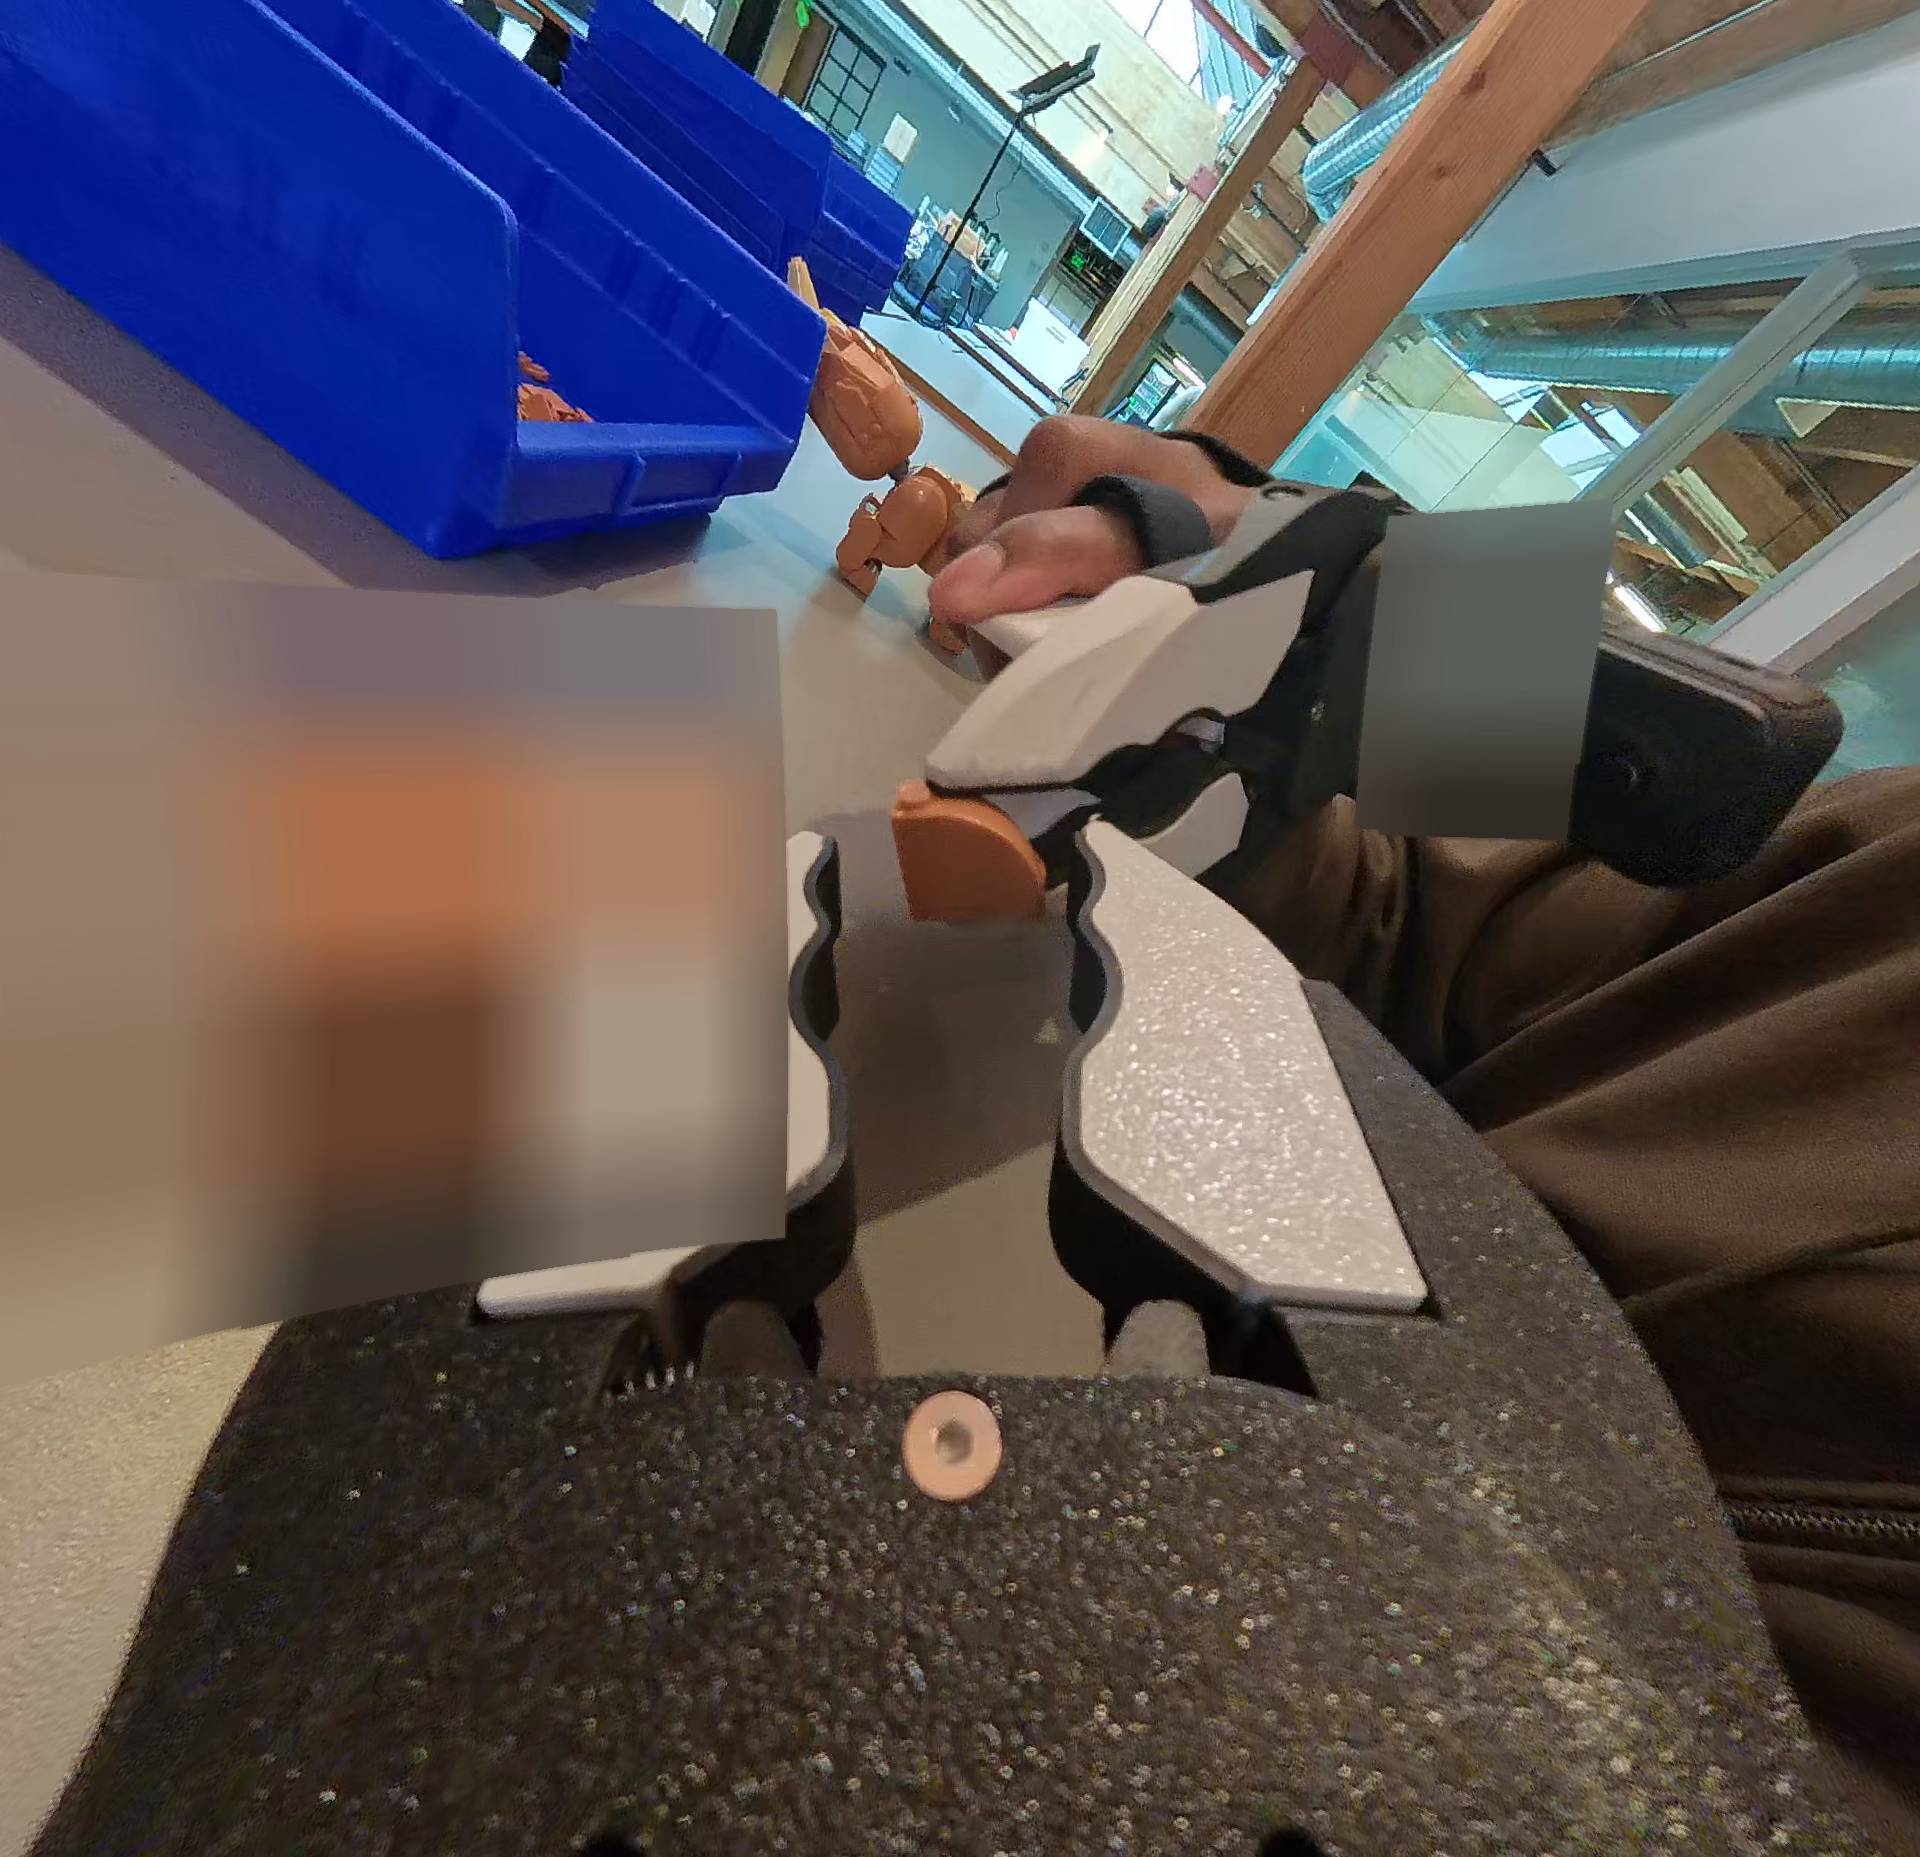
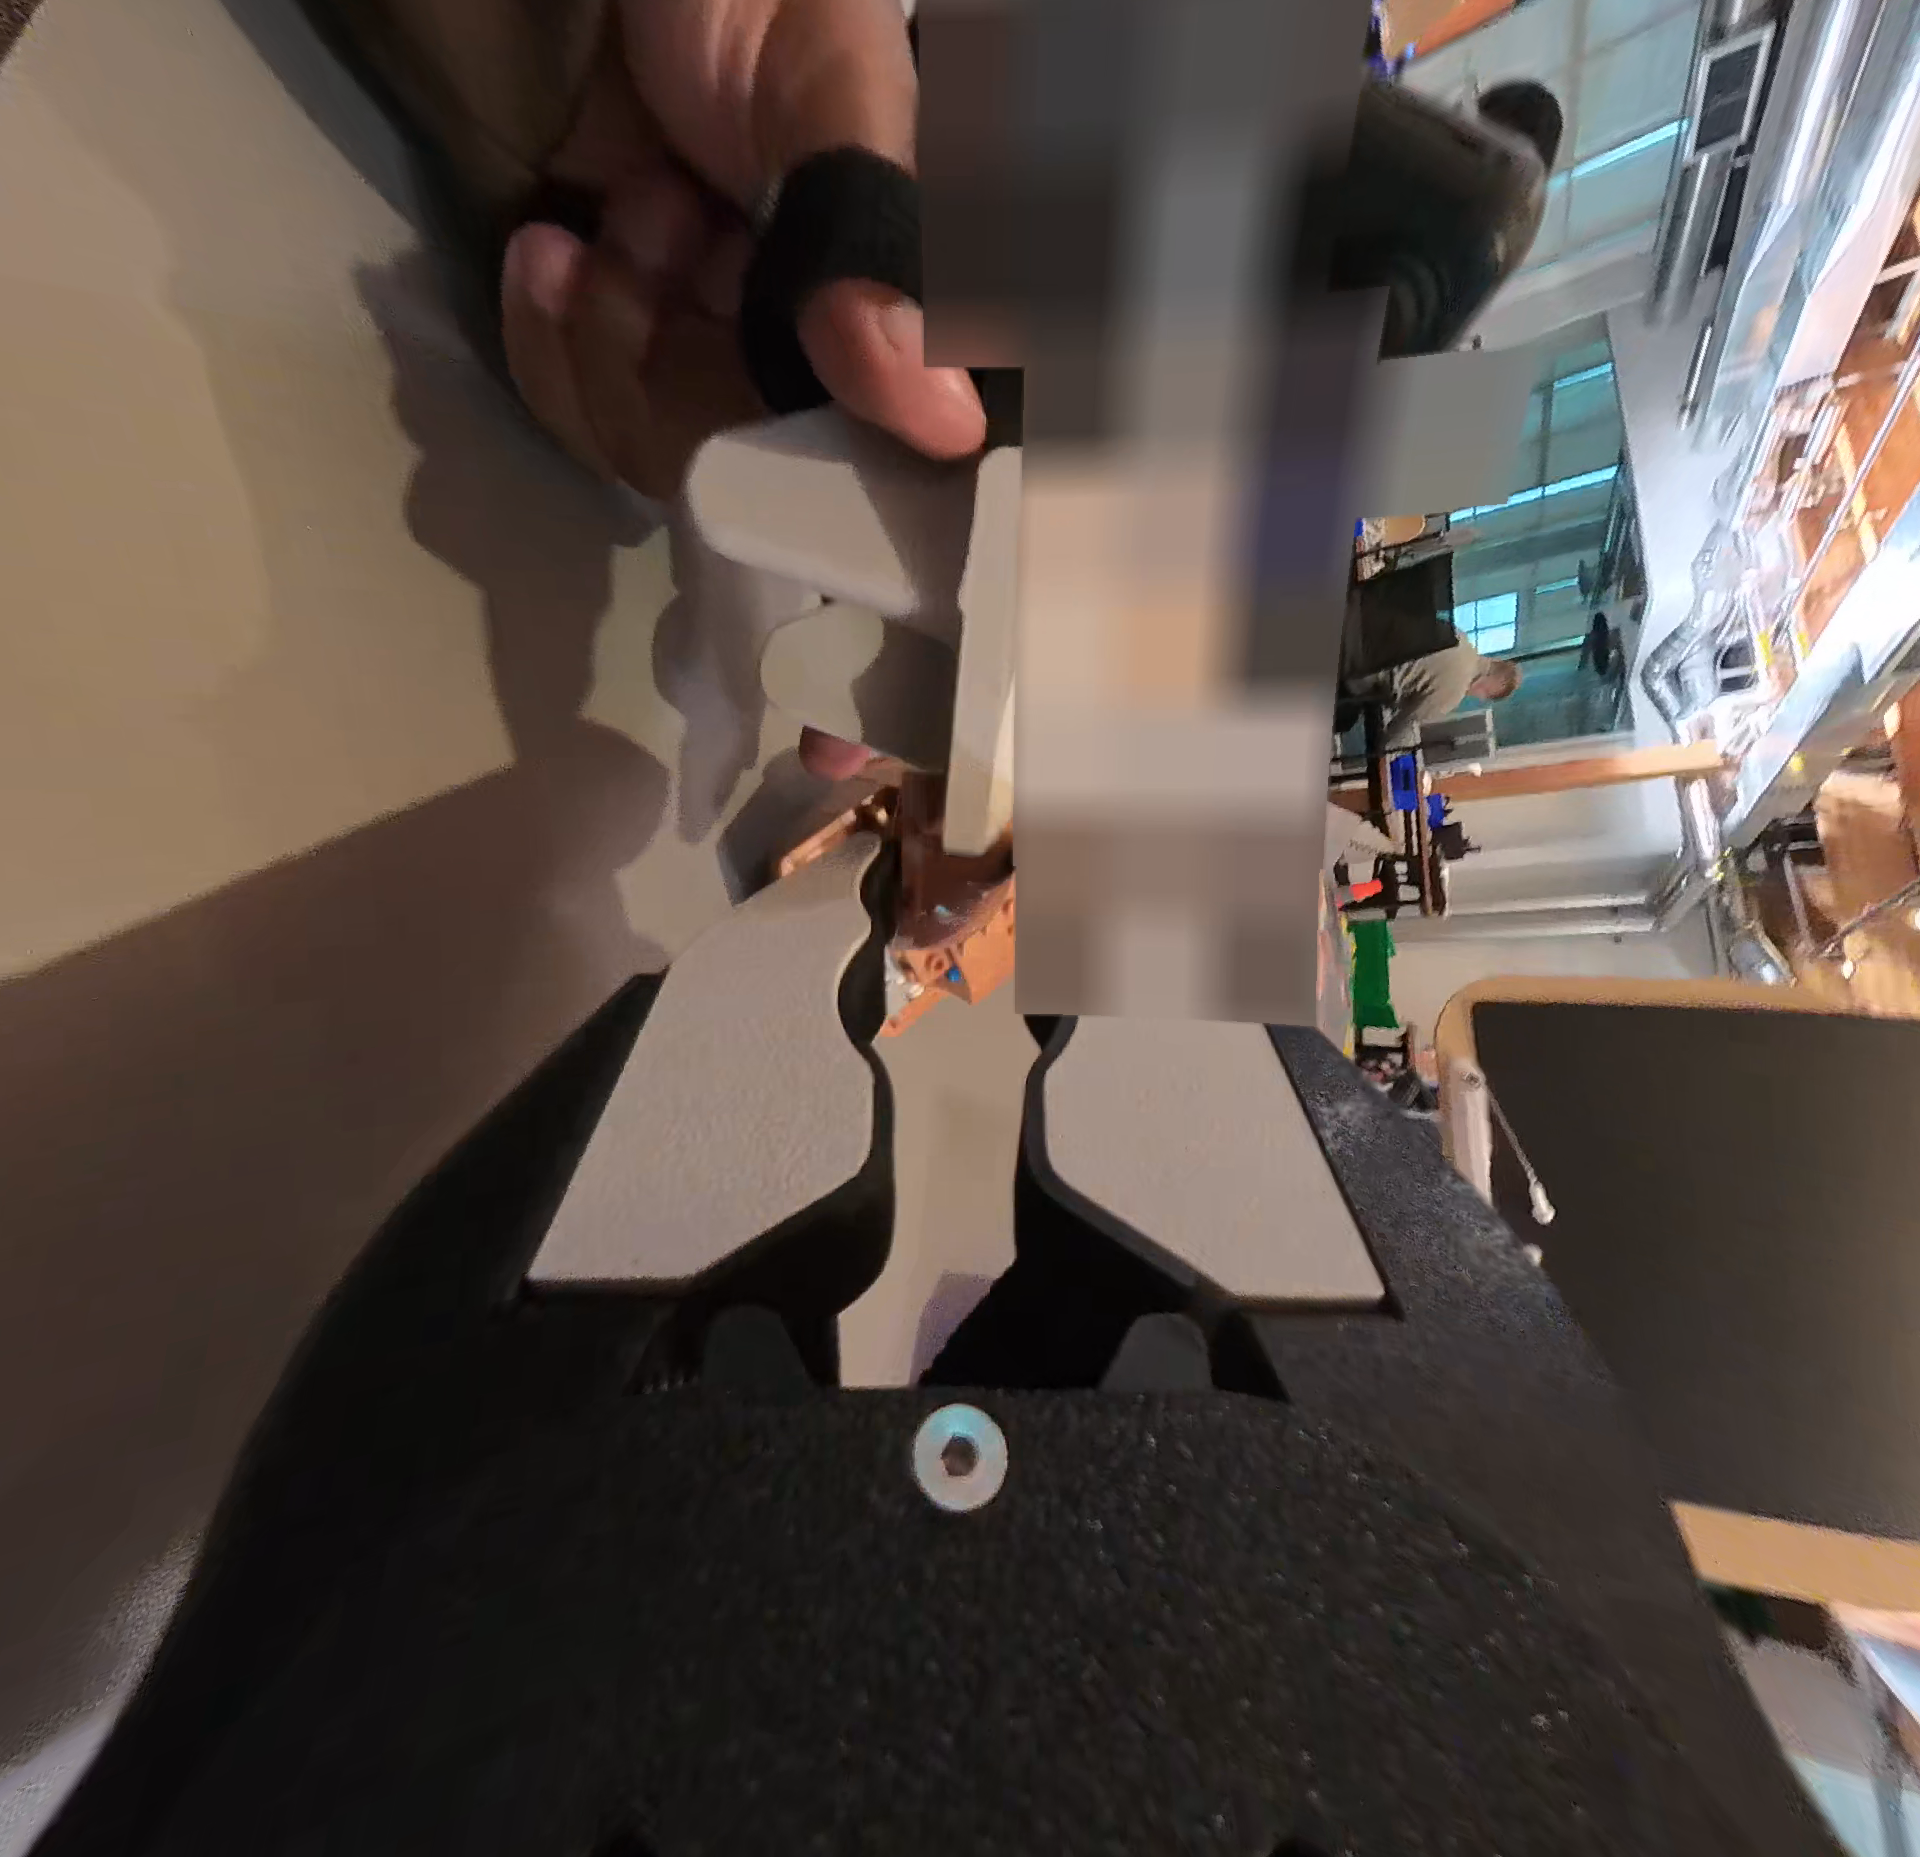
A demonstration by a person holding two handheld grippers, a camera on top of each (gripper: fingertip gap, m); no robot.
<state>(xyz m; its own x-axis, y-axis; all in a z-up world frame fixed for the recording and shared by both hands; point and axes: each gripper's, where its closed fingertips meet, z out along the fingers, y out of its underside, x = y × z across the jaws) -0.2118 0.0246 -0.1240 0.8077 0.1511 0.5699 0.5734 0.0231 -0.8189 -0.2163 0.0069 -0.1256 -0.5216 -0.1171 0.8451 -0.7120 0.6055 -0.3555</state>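
My left gripper (image 1: pixel 956 872) is open, and its two white fingertips stand on either side of a small orange half-round toy part (image 1: pixel 966 867) without touching it. My right gripper (image 1: pixel 997 799) comes in from the right and is shut on that part, holding it just above the grey table (image 1: pixel 810 602). In the right wrist view my right gripper (image 2: pixel 945 903) grips the brown-orange part (image 2: pixel 935 908) at its tips. One white finger (image 2: pixel 977 664) of the left gripper reaches down to the part. A blurred patch hides the right fingertip.
Blue bins (image 1: pixel 364 280) stand at the back left, the nearest with small orange parts (image 1: pixel 545 410) inside. An orange toy figure (image 1: pixel 883 457) lies on the table beyond a hand (image 1: pixel 1039 550). A brown sleeve (image 1: pixel 1610 1080) fills the right. A black-topped table (image 2: pixel 1683 1236) stands at the right. Only a small space, under 4 cm, lies between the two pairs of fingers.
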